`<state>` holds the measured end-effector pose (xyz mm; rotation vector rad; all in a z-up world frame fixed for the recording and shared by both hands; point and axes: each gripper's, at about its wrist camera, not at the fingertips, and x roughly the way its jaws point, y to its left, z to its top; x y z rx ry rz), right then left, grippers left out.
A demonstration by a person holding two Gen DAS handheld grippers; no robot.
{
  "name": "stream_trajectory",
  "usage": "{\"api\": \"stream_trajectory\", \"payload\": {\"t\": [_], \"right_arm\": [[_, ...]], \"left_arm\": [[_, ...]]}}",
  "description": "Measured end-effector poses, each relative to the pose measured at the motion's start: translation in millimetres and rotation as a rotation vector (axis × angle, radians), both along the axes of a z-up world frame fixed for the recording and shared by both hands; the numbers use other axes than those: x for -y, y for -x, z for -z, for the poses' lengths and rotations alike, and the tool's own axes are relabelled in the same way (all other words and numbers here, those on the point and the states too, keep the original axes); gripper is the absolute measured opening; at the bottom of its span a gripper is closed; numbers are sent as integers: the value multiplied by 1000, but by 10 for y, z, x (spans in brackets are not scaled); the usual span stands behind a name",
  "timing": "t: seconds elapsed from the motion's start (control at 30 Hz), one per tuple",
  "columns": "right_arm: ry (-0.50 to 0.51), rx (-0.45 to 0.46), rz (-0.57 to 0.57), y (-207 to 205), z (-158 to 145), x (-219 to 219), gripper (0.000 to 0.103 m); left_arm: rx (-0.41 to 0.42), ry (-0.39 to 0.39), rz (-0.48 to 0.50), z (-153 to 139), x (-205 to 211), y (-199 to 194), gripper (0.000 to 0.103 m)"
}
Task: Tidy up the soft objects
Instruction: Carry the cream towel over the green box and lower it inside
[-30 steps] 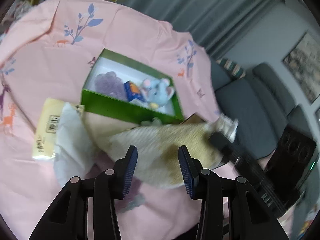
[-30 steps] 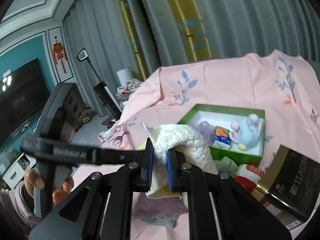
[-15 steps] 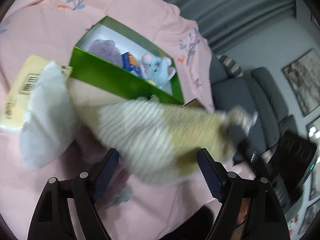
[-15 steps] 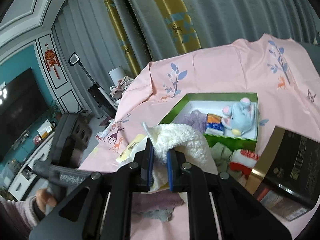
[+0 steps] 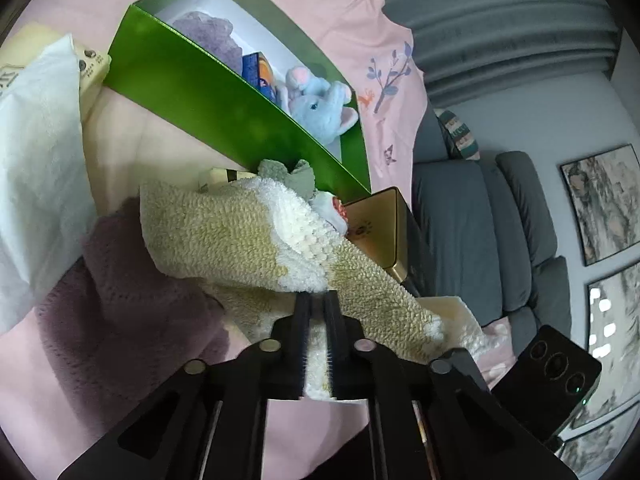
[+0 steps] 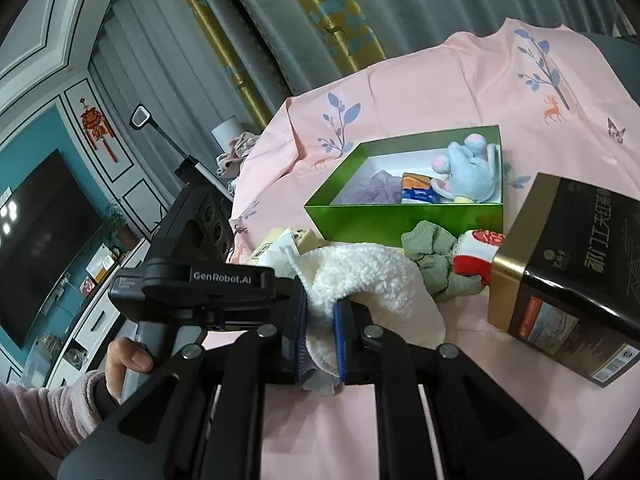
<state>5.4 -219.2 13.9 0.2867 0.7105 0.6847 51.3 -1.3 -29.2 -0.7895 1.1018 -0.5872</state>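
A cream and yellow fluffy towel [image 5: 240, 232] hangs between both grippers just above the pink tablecloth. My left gripper [image 5: 316, 300] has its jaws closing, and their pads pinch the towel's near edge. The right gripper [image 6: 321, 312] is shut on the towel's [image 6: 360, 272] white end, right beside the left gripper's black body. Behind the towel stands an open green box [image 6: 400, 220] holding a blue plush elephant [image 6: 468, 172], a purple cloth [image 5: 208, 36] and a small blue packet. A mauve towel [image 5: 132, 292] lies under the held one.
A green sock [image 6: 432, 252] and a red-and-white sock [image 6: 476, 252] lie in front of the box. A black and gold tin [image 6: 572, 280] stands at the right. A tissue pack with a white tissue [image 5: 36, 152] sits at the left. A grey sofa [image 5: 480, 220] lies beyond the table edge.
The left jaws spread wide, then came together on the towel's edge. Both grippers sank toward the tablecloth, and the towel went from stretched out to bunched up.
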Motion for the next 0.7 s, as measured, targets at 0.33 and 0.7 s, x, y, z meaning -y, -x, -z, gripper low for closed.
{"api": "stream_trajectory", "payload": {"t": [0.33, 0.7], "right_arm": [[-31, 108, -39, -67, -430, -76, 11], [-15, 287, -42, -579, -1235, -352, 11]], "left_arm": [[127, -8, 8, -467, -55, -9, 3], [302, -29, -44, -1389, -211, -429, 4]]}}
